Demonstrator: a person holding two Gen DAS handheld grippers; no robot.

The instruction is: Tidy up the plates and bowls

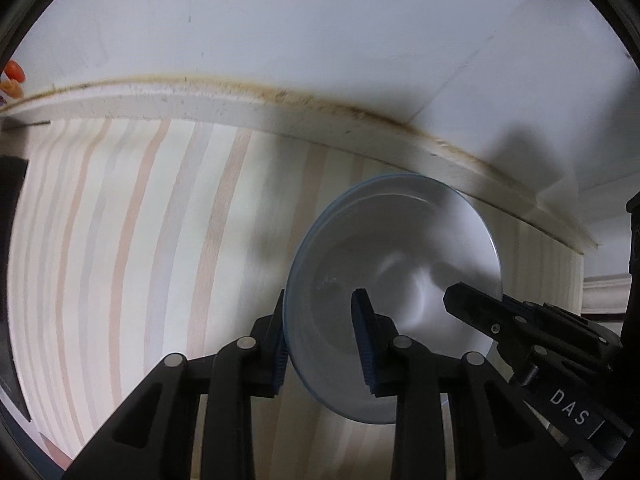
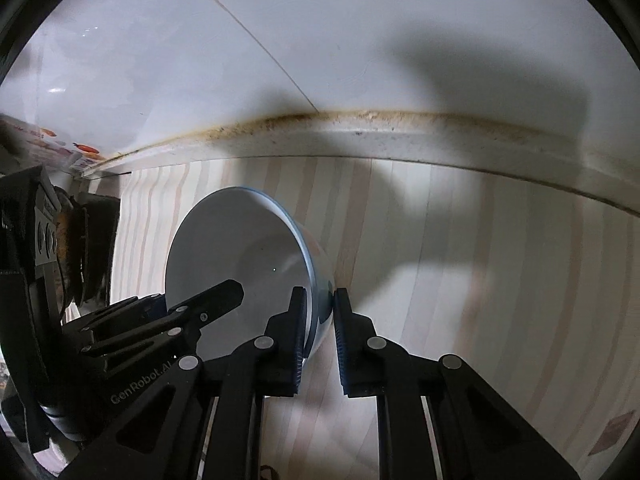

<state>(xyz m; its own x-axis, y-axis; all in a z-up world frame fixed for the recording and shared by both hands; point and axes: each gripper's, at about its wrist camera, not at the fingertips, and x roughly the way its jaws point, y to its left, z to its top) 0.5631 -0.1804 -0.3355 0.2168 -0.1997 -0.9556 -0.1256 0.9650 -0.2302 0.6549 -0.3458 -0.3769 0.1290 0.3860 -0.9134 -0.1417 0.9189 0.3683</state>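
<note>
A white bowl with a blue rim (image 1: 400,248) is tilted on its side above the striped counter (image 1: 140,240). My left gripper (image 1: 322,328) straddles its left wall, one finger outside and one inside, with the jaws fairly wide. My right gripper (image 2: 318,332) is shut on the opposite wall of the same bowl (image 2: 240,248), one finger inside and one outside. The right gripper's tip shows in the left wrist view (image 1: 472,300). The left gripper's tip shows in the right wrist view (image 2: 216,296).
A stained white ledge (image 1: 280,108) and a tiled wall (image 1: 320,20) run behind the counter. Dark objects (image 2: 88,248) and a printed packet (image 2: 52,148) stand at the counter's left end.
</note>
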